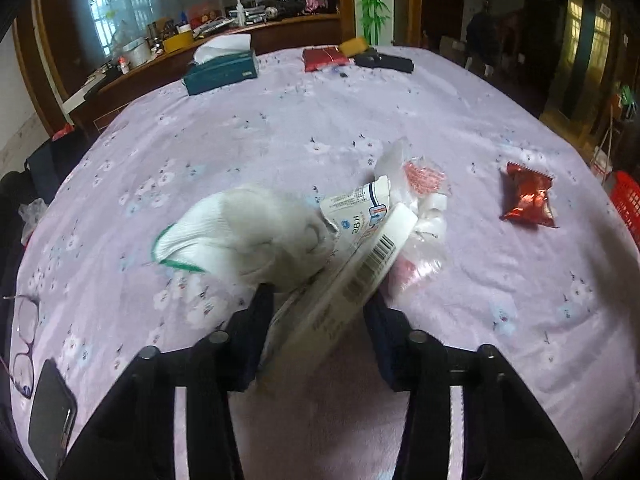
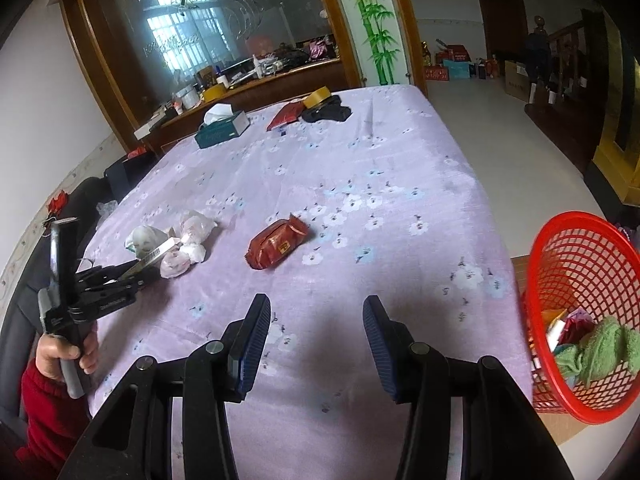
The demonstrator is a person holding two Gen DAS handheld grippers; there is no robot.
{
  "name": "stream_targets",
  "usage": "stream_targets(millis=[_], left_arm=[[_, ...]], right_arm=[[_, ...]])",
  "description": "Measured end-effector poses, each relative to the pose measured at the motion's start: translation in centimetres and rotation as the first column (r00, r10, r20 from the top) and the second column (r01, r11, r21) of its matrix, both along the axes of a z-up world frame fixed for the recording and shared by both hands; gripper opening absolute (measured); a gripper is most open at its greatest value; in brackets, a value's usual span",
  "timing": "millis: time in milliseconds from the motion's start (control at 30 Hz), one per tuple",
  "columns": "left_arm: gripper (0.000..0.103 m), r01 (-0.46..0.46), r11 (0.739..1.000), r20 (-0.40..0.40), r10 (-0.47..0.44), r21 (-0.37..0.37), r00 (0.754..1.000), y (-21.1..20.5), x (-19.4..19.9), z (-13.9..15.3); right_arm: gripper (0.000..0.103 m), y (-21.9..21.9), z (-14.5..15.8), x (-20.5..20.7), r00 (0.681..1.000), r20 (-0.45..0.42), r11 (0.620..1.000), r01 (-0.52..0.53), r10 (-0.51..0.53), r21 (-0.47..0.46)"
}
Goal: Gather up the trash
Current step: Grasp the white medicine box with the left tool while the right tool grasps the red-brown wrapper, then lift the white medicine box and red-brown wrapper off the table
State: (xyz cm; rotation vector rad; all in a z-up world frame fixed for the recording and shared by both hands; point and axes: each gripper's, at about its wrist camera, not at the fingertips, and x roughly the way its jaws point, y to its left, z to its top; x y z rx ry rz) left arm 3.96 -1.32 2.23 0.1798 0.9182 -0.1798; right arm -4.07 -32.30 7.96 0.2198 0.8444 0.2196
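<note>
Near the table's (image 2: 400,168) left edge: one flattened white carton (image 1: 352,276), barcode up, between the pads of my left gripper (image 1: 320,320); they look closed on it, though blur hides the contact. A white glove (image 1: 248,236) and clear bags (image 1: 420,216) crowd against it and could drag along. Mid-table: one red wrapper (image 2: 276,244), apart and unobstructed. My right gripper (image 2: 316,340) hangs open, holding nothing. Off the right edge: the red basket (image 2: 580,264), partly filled, tilted ready.
</note>
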Motion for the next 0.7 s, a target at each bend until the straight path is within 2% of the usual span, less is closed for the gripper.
stream_targets(millis=[100, 167, 267, 467, 600, 700], left_arm=[[0.032, -0.026, 1.0, 0.002, 0.026, 0.01, 1.0, -0.3, 0.8, -0.4], [0.024, -0.047, 0.999, 0.013, 0.047, 0.008, 0.999, -0.2, 1.0, -0.4], [0.012, -0.053, 0.998, 0.019, 0.054, -0.045, 0.998, 0.1, 0.4, 0.2], [0.012, -0.068, 0.986, 0.057, 0.078, -0.152, 0.995, 0.8, -2.3, 1.9], [0.012, -0.051, 0.976, 0.078, 0.068, -0.21, 0.995, 1.1, -4.3, 2.8], [0.012, -0.034, 0.973, 0.095, 0.057, -0.227, 0.994, 1.1, -5.6, 3.2]], right_arm=[[0.052, 0.6, -0.1, 0.4, 1.0, -0.007, 1.0, -0.014, 0.014, 0.002], [0.052, 1.0, 0.0, 0.8, 1.0, -0.012, 1.0, -0.018, 0.018, -0.001], [0.052, 1.6, -0.1, 1.9, 0.999, -0.029, 0.999, -0.027, 0.028, 0.022], [0.052, 2.2, -1.7, 6.3, 0.991, -0.131, 0.992, -0.002, 0.019, 0.125], [0.052, 3.3, -3.5, 9.7, 0.981, -0.196, 0.991, 0.024, 0.002, 0.13], [0.052, 4.3, -4.7, 11.8, 0.973, -0.231, 0.99, 0.041, -0.01, 0.133]])
